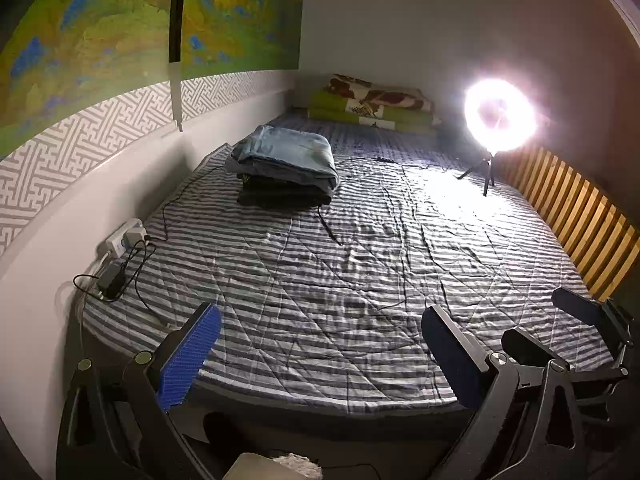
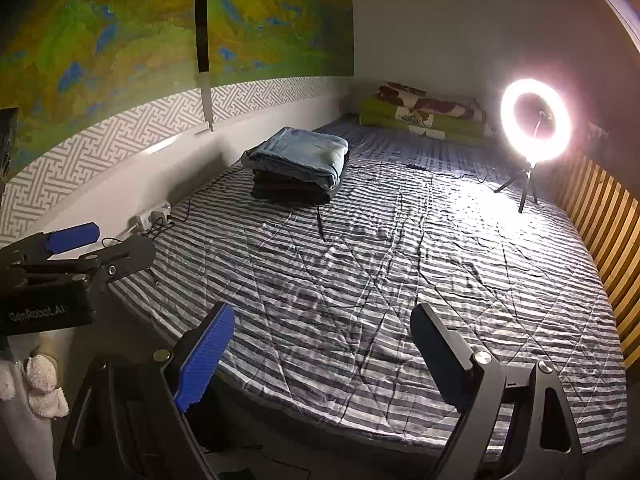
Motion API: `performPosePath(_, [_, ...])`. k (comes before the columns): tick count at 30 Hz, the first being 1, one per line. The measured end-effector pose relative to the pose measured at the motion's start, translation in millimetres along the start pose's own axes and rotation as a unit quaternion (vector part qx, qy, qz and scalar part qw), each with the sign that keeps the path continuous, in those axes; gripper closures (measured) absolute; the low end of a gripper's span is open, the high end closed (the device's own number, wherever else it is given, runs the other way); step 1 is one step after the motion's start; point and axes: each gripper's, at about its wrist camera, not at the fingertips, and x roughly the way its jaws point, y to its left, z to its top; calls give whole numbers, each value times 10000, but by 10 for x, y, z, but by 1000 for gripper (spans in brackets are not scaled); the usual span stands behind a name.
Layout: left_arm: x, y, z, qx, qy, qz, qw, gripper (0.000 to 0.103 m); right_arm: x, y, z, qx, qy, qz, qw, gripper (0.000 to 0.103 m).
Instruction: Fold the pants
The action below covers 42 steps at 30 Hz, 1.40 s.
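Faintly, left gripper [image 2: 116,246] label | perhaps "GenRobot.AI" | empty, fingers apart

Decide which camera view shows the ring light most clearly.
The right wrist view: the ring light shows as a distinct ring on its tripod. In the left wrist view its ring is washed out by glare.

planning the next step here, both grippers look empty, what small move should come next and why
Probably reach the left gripper toward the stack of pants by the wall. Both it and the right gripper are open and hold nothing, at the near edge of the bed. No pants lie spread out to fold, and the stack sits on the left side.
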Motion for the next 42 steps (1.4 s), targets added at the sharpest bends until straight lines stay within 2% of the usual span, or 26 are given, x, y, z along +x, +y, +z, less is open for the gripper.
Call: performPosePath(42, [125, 17, -11, 53, 27, -28, 10000, 1, 144, 30, 1, 203, 143, -42, 9997, 16])
